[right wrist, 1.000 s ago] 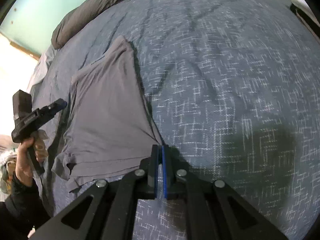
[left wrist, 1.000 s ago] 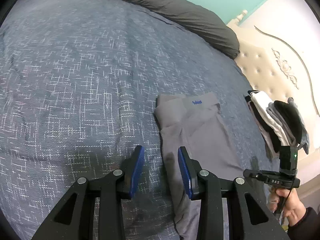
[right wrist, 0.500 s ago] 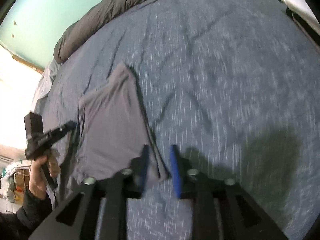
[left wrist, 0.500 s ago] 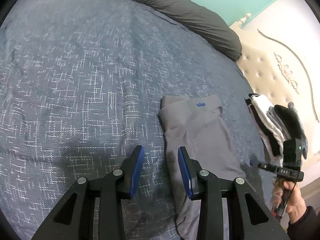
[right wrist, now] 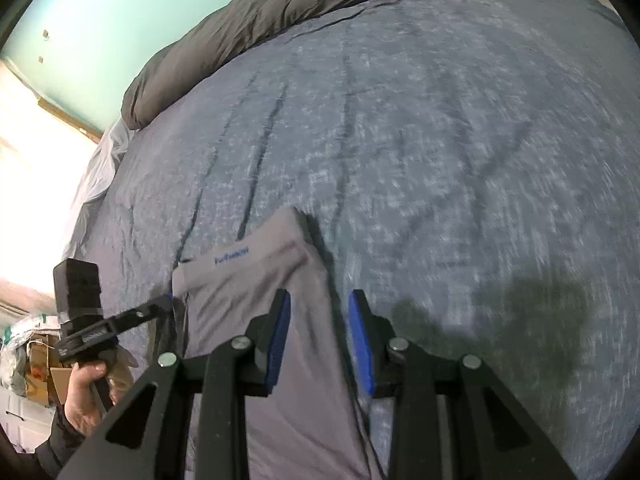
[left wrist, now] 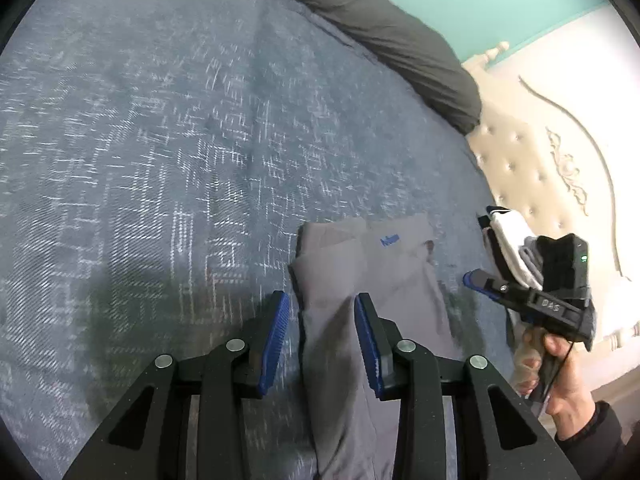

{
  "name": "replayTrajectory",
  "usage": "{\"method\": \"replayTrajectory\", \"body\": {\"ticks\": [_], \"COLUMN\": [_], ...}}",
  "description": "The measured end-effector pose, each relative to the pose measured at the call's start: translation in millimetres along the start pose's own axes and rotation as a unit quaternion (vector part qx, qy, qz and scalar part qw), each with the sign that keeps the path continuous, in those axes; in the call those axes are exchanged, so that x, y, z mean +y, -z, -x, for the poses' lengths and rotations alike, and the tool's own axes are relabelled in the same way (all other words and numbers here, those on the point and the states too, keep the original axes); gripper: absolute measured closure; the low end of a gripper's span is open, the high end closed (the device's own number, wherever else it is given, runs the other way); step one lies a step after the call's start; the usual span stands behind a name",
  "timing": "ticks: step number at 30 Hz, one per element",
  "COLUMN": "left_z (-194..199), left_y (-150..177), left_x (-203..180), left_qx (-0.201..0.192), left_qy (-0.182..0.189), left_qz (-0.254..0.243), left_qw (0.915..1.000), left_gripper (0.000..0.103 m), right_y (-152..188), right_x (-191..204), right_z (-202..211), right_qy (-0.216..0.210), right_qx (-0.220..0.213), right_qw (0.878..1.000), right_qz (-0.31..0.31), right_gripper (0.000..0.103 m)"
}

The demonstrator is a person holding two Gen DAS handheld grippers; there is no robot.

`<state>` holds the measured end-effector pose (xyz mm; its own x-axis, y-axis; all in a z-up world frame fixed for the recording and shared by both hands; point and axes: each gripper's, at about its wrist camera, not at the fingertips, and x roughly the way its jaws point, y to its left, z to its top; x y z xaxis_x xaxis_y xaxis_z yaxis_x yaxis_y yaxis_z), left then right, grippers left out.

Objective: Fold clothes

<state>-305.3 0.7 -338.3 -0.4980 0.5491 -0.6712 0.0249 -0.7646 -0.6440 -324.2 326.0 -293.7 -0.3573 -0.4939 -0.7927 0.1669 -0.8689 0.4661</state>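
Garment point(left wrist: 372, 280) bears unreadable blue print; both tongs point(left wrist: 320, 340) point(right wrist: 318, 340) part-open, gripping nothing.

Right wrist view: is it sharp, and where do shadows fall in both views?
Right wrist view: the bedspread is smeared by motion blur, with a dark shadow at lower right; the fingers stay sharp. Left wrist view: mostly sharp, slight blur, shadow on the bedspread at lower left and on the grey garment; fisheye bends the edges.

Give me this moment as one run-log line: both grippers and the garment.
left gripper: open, over grey garment | right gripper: open, nothing gripped | garment: folded lengthwise, flat on bed cover
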Motion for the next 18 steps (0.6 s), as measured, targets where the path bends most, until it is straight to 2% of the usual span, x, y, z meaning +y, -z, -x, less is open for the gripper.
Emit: {"method": "replayTrajectory", "body": {"ticks": [2,4,6,16,18], "left_z": [-4.5,-7.8,-7.5,-13.1,-16.2], "left_y": [-1.6,-3.2,-4.5,-18.1,-19.1], "left_x": [1.2,2.2,1.2,1.9,3.5], "left_qx": [0.003,0.005,0.001,-0.014,-0.011], "left_qy": [0.002,0.006,0.005,0.002,0.004], "left_qz": [0.004,0.008,0.007,0.026,0.028], "left_qw": [1.0,0.9999,1.0,0.9996,0.9995], "left_gripper": [0.071,0.088,0.093,0.095,0.094], "right_y": [-4.0,-5.3,-4.9,-6.2,-9.3], "right_x": [0.8,1.5,1.9,-9.2,-8.6], "right_z": [-0.3,-2.7,-5.5,-13.1,-15.6], "right_qy": [-0.003,-0.007,-0.009,-0.02,-0.025], "right_qx": [0.0,0.0,0.002,0.008,0.01], "right_qw": [1.0,1.0,1.0,1.0,1.0], "right_qz": [0.002,0.003,0.002,-0.003,-0.003], "right_gripper": [0.073,0.073,0.073,0.073,0.07]}}
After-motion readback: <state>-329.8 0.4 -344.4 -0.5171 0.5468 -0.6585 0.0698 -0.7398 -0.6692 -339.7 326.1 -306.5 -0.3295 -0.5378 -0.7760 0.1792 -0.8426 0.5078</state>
